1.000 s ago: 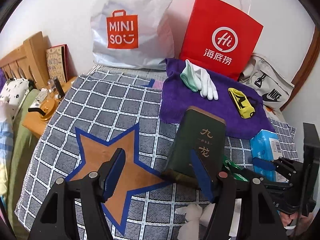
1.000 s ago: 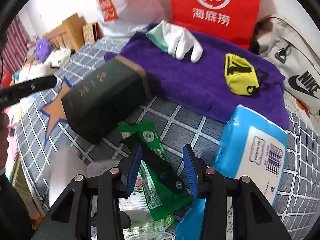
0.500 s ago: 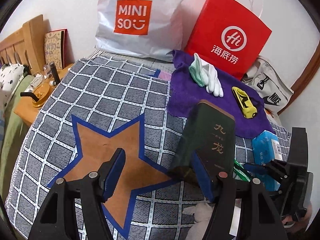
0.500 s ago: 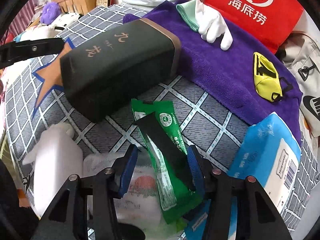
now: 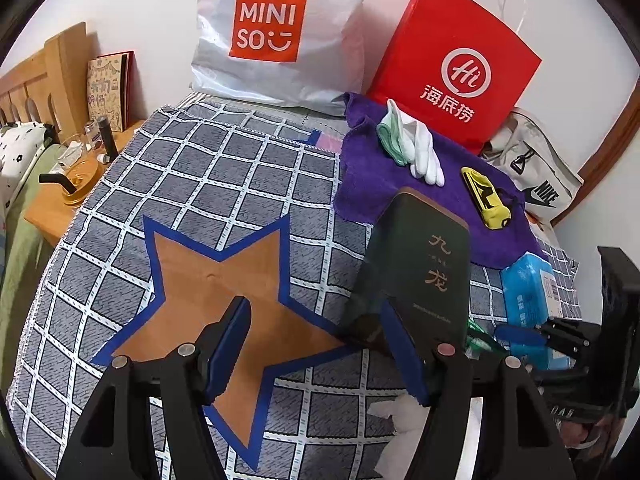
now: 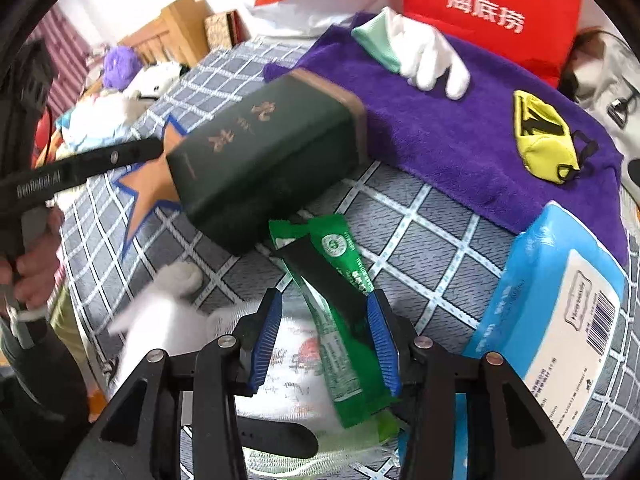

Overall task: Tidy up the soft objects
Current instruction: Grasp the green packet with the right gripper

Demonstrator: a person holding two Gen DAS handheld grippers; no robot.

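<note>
While the left tool [image 5: 316, 344] hangs over the orange star [image 5: 224, 300] sewn into the grey checked blanket [image 5: 208, 176], its blue pads stand well apart with nothing between them; the right-hand pad sits just beside the near end of a dark green box [image 5: 420, 264] lying on its side, though whether it touches the box cannot be told. Around the star the blanket is bare toward its left edge and far edge, the widest open stretch on the bed. Beyond that left edge a small wooden stand [image 5: 60, 204] carries bottles. Along the far edge, against the wall, stand a white Miniso bag [image 5: 280, 36], a red paper bag [image 5: 456, 68] and a grey Nike bag [image 5: 536, 168]. At the far right corner a purple towel [image 6: 460, 128] is spread, bearing white gloves [image 6: 420, 52] over a mint cloth and a yellow pouch [image 6: 540, 136], apart from each other. The right tool [image 6: 324, 338] points down at the crowded near right part of the blanket, jaws apart around a green packet [image 6: 340, 320] with a black strip across it; the right pad sits at the packet's edge, the left pad clear of it. A blue tissue pack [image 6: 560, 300] lies just to the right, white soft things [image 6: 160, 312] to the left, blurred.
</note>
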